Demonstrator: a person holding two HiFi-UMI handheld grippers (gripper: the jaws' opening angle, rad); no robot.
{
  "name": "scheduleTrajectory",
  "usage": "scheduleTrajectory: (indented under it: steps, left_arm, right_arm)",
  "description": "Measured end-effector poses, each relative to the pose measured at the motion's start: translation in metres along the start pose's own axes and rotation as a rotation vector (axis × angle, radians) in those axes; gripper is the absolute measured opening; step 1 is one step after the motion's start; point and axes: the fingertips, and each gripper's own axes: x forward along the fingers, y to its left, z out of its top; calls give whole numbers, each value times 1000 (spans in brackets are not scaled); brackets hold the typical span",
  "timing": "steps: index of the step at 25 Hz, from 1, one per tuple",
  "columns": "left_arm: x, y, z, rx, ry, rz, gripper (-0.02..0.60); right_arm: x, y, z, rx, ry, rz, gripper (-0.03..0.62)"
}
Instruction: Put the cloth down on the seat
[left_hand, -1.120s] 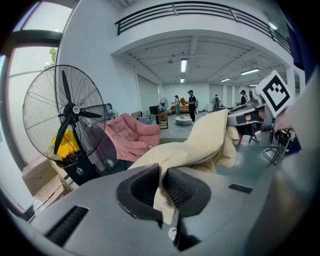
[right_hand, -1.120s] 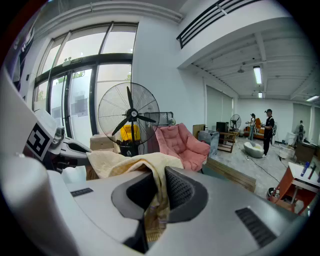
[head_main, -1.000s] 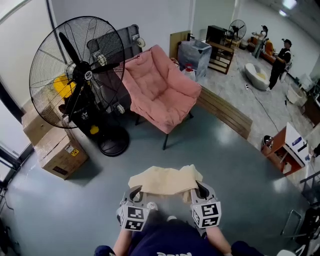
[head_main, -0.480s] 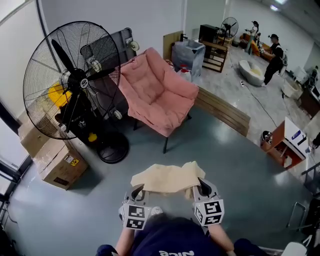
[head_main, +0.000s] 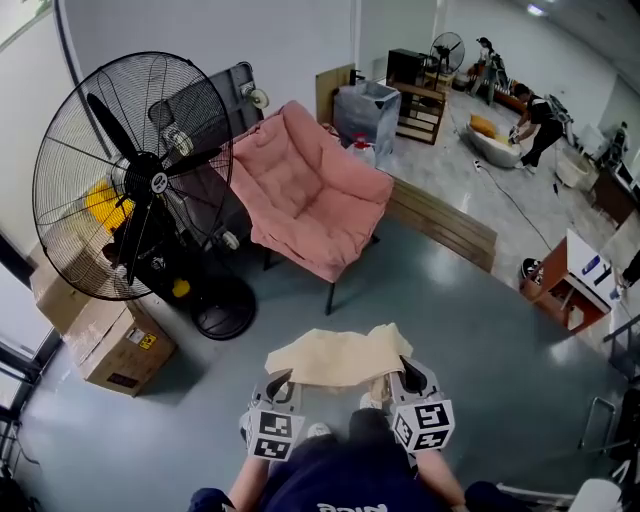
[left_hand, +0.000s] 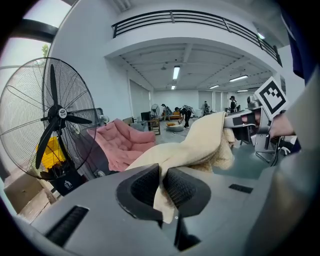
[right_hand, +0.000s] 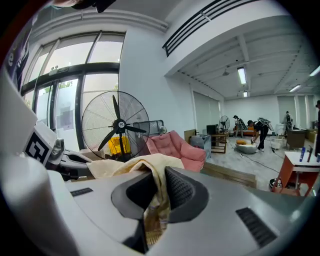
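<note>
Fingers (left_hand: 186, 190) of both grippers pinched tight on cream cloth (head_main: 340, 357).
Spread between left gripper (head_main: 278, 386) and right gripper (head_main: 403, 377), lower centre, ready for pink chair (head_main: 305, 195) above.

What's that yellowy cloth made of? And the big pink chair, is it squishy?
The cloth looks like soft, matte terry or fleece: it droops and folds where it hangs, and its underside looks fuzzy. The pink chair seems to be padded fabric, puffy with stitched dimples, so probably squishy. Its thin dark legs are probably metal.
</note>
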Motion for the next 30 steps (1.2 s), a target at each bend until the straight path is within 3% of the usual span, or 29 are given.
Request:
scheduleTrajectory:
  steps: [5,20,30]
  left_arm:
    - [31,-3,5,-6,37,3,40]
    - [200,-5,119,-56,40,108,41]
    - [277,-26,156,-90,48,144,41]
  right_arm:
    - [29,-26,0,-7,28,5,66]
    - [161,-180,74,-69,31,110,66]
    - [209,-254,90,-97,35,160,66]
